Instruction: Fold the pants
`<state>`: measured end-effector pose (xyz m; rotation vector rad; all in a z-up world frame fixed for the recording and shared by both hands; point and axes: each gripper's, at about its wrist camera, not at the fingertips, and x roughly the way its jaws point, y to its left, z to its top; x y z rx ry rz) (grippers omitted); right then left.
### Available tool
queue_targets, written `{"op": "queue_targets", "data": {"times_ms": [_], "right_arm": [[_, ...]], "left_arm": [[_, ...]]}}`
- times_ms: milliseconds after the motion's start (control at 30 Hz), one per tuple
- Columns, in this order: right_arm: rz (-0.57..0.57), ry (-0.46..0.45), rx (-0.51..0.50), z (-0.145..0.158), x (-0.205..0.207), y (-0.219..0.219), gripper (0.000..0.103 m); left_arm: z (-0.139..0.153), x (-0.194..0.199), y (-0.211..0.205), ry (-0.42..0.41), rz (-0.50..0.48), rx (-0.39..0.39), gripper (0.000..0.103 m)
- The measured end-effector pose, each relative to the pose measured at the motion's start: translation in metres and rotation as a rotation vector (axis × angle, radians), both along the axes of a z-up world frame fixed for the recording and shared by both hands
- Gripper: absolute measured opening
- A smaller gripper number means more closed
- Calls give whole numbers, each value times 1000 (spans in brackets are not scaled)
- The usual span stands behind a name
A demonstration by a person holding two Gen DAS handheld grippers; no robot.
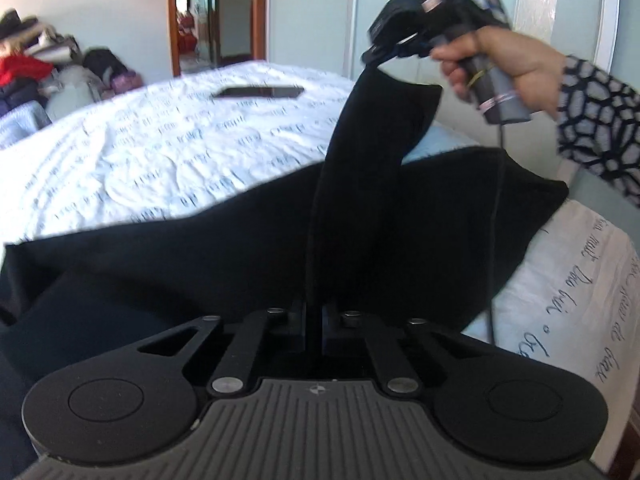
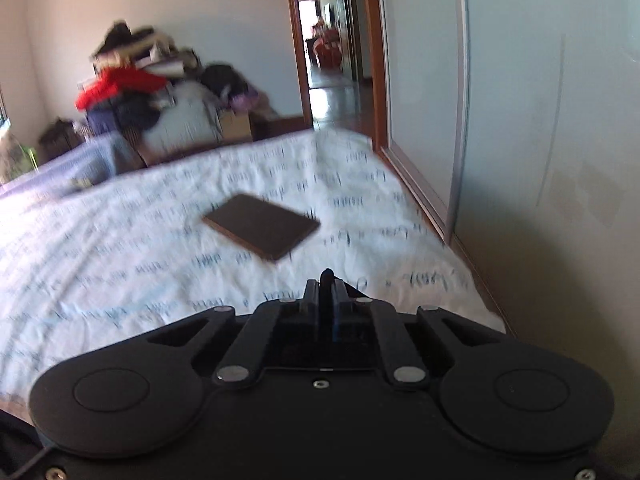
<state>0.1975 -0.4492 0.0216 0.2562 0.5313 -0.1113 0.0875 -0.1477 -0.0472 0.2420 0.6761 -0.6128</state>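
The black pants (image 1: 280,252) are off the bed in part: a wide dark spread of them lies across the near side of the white printed bedspread (image 1: 160,152), and 1 narrow strip rises from it toward the upper right. The left gripper (image 1: 314,320) is closed on an edge of that cloth, which stands up as a thin dark fold between its 2 jaws at the near middle of the left wrist view. The right gripper (image 1: 374,56), seen in that view held by a hand (image 1: 504,60) with a patterned sleeve (image 1: 600,120), is also clamped shut on the top of the raised strip; in the right wrist view the same gripper (image 2: 326,284) shows a sliver of black fabric poking up between its closed jaws. So both corners or edges look to be caught and lifted, which I judge to be the start of a fold, with the cloth carried but not yet laid over. No neat folded stack shows anywhere; the pants look loose and rumpled, so most of the work seems left: bringing the held edge across, laying it flat, and folding again. A dark flat tablet (image 2: 262,226) lies farther out on the bedspread, well apart from the pants, and a pile of clothes (image 2: 132,88) sits at the far left by the wall. Both views are blurred.
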Motion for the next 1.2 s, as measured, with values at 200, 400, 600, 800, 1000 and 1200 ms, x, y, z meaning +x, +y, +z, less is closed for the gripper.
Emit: {"op": "queue_targets", "data": {"times_ms": [200,400,600,800,1000,1200], "right_arm": [[38,-357,324,42,-90,-58,6],[-184,-19,385,-39,-175,-107,6],[-280,-17,547,-86,-234,-124,6],[-293,-62,416,-71,-268,-109,6],[-337,-11,347,-80,-282,-106,6],[-353,30,274,-81,-284,-98,6]], "left_arm": [[28,-19,9,-122,5,-39,3],[7,-38,1,-25,-118,36,3],[1,-39,-4,-16,-131,57,3],[7,-40,0,-46,-164,53,4],[-8,-48,-10,-44,-178,128,4],[-9,-43,-4,-19,-172,101,21]]}}
